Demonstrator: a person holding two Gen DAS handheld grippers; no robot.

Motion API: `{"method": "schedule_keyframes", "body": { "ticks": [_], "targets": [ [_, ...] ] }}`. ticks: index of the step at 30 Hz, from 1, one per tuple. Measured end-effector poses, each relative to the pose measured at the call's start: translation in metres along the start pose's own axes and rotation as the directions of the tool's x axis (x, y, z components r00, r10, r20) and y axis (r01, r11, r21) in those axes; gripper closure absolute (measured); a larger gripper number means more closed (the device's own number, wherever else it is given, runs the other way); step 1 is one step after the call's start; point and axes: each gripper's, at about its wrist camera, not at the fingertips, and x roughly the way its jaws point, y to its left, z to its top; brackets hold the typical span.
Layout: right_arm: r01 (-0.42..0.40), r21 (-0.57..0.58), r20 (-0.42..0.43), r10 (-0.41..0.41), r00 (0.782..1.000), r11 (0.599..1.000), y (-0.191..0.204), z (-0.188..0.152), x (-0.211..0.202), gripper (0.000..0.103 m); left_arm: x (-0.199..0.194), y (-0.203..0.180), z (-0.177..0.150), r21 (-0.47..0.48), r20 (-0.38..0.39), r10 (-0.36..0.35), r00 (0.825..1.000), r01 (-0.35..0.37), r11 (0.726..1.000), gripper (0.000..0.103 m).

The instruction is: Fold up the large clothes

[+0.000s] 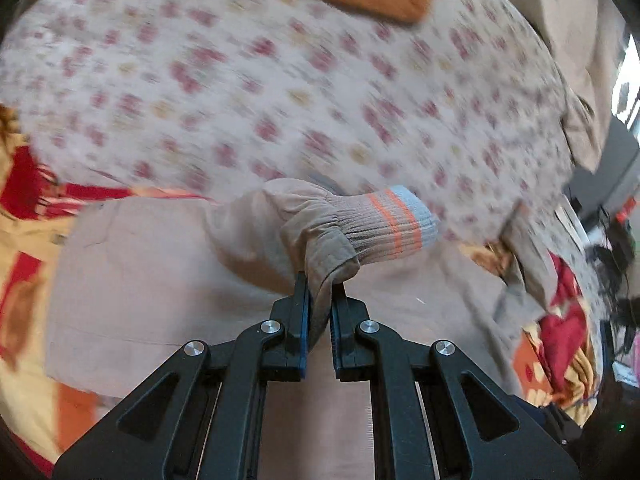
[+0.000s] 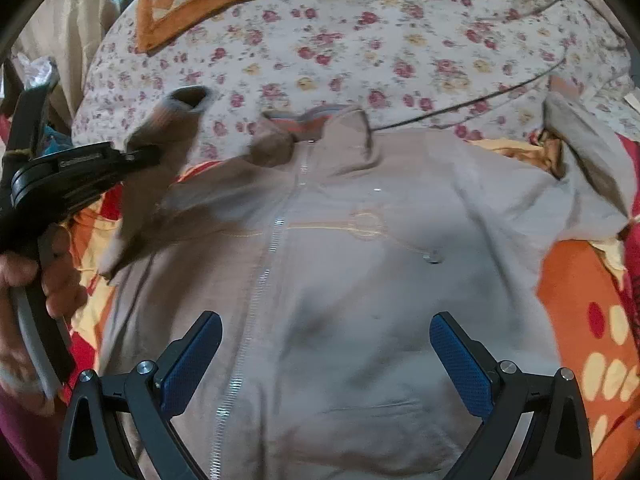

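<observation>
Beige zip jacket (image 2: 344, 264) lies front-up on a bed, collar (image 2: 316, 124) toward 12 o'clock in the right wrist view, zipper (image 2: 264, 272) running from the collar down toward 6 o'clock.

Left gripper (image 1: 320, 300): jaws narrow, clamped on a fold of the jacket's sleeve (image 1: 320, 232) just behind the ribbed cuff (image 1: 396, 220). Cuff is grey-blue with orange stripes and sticks out toward 2 o'clock from the fingertips. Jacket body fills the area from 9 to 3 o'clock behind the claw. View blurred. In the right wrist view the same gripper (image 2: 140, 156) sits at 10 o'clock, sleeve lifted off the bed, cuff opening up.

Right gripper (image 2: 326, 356): jaws wide, blue pads (image 2: 460, 364) apart, nothing between them. It hangs over the lower chest of the jacket; zipper passes just inside the left pad.

Other sleeve (image 2: 588, 160) lies out at 2 o'clock.

Floral sheet (image 2: 400, 52) beyond the collar; orange quilted cushion (image 2: 192, 4) at 11 o'clock.
</observation>
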Motion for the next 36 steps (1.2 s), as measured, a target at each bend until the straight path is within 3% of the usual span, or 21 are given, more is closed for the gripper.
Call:
{"method": "schedule_keyframes", "body": {
  "ticks": [4, 9, 13, 16, 19, 22, 25, 26, 28, 29, 30, 31, 32, 33, 34, 36],
  "targets": [
    [0.01, 0.034, -0.019, -0.009, 1.0, 0.999, -0.018, -0.002, 0.004, 0.0, 0.035, -0.034, -0.025, 0.063, -0.048, 0.029, 0.998, -0.026, 0.998, 0.096],
    [0.02, 0.057, -0.057, -0.017, 0.998, 0.998, -0.028, -0.005, 0.011, 0.0, 0.063, -0.04, -0.046, 0.094, -0.117, 0.047, 0.992, -0.036, 0.995, 0.094],
    [0.012, 0.045, -0.071, -0.009, 0.997, 0.999, -0.023, -0.007, 0.014, 0.0, 0.066, -0.033, -0.049, 0.051, -0.173, -0.039, 0.984, 0.049, 0.997, 0.059],
    [-0.037, 0.055, -0.056, 0.04, 0.998, 0.998, -0.021, -0.004, 0.013, 0.0, 0.047, -0.022, -0.044, 0.044, -0.153, -0.049, 0.987, 0.057, 0.997, 0.058],
    [-0.1, 0.078, -0.049, 0.104, 0.993, 0.992, -0.016, 0.001, 0.016, 0.0, 0.014, -0.003, -0.04, 0.07, -0.114, 0.018, 0.993, -0.01, 0.998, 0.057],
    [-0.178, 0.126, -0.061, 0.187, 0.98, 0.976, -0.013, 0.012, 0.028, 0.0, -0.018, 0.028, -0.047, 0.077, -0.069, 0.156, 0.985, -0.151, 0.986, 0.057],
    [-0.232, 0.162, -0.07, 0.246, 0.967, 0.959, -0.003, 0.027, 0.05, 0.0, -0.045, 0.074, -0.06, 0.037, -0.035, 0.322, 0.946, -0.32, 0.947, 0.057],
    [-0.243, 0.168, -0.071, 0.258, 0.964, 0.955, 0.0, 0.031, 0.057, 0.0, -0.053, 0.095, -0.067, 0.005, -0.037, 0.379, 0.925, -0.379, 0.926, 0.057],
    [-0.273, 0.189, -0.074, 0.291, 0.954, 0.943, 0.007, 0.043, 0.076, 0.002, -0.062, 0.126, -0.079, -0.058, -0.065, 0.428, 0.901, -0.432, 0.9, 0.057],
    [-0.292, 0.217, -0.075, 0.314, 0.946, 0.931, 0.011, 0.049, 0.09, 0.005, -0.064, 0.147, -0.088, -0.116, -0.093, 0.436, 0.895, -0.445, 0.888, 0.057],
    [-0.307, 0.235, -0.074, 0.332, 0.94, 0.922, 0.013, 0.054, 0.098, 0.017, -0.064, 0.161, -0.095, -0.163, -0.112, 0.43, 0.896, -0.444, 0.881, 0.057],
    [-0.324, 0.252, -0.07, 0.351, 0.934, 0.912, 0.016, 0.058, 0.107, 0.037, -0.063, 0.176, -0.102, -0.218, -0.134, 0.419, 0.898, -0.439, 0.871, 0.057],
    [-0.328, 0.252, -0.062, 0.354, 0.933, 0.91, 0.019, 0.063, 0.114, 0.049, -0.061, 0.184, -0.106, -0.247, -0.147, 0.411, 0.9, -0.436, 0.866, 0.057],
    [-0.291, 0.22, -0.047, 0.308, 0.95, 0.931, 0.024, 0.068, 0.117, 0.071, -0.06, 0.191, -0.109, -0.265, -0.155, 0.406, 0.901, -0.434, 0.861, 0.057],
    [-0.246, 0.177, -0.021, 0.254, 0.967, 0.953, 0.029, 0.073, 0.114, 0.079, -0.06, 0.194, -0.11, -0.271, -0.153, 0.405, 0.901, -0.432, 0.86, 0.057],
    [-0.239, 0.129, 0.031, 0.237, 0.971, 0.962, 0.032, 0.081, 0.101, 0.083, -0.061, 0.189, -0.107, -0.257, -0.132, 0.4, 0.907, -0.421, 0.87, 0.057]
  ]
}}
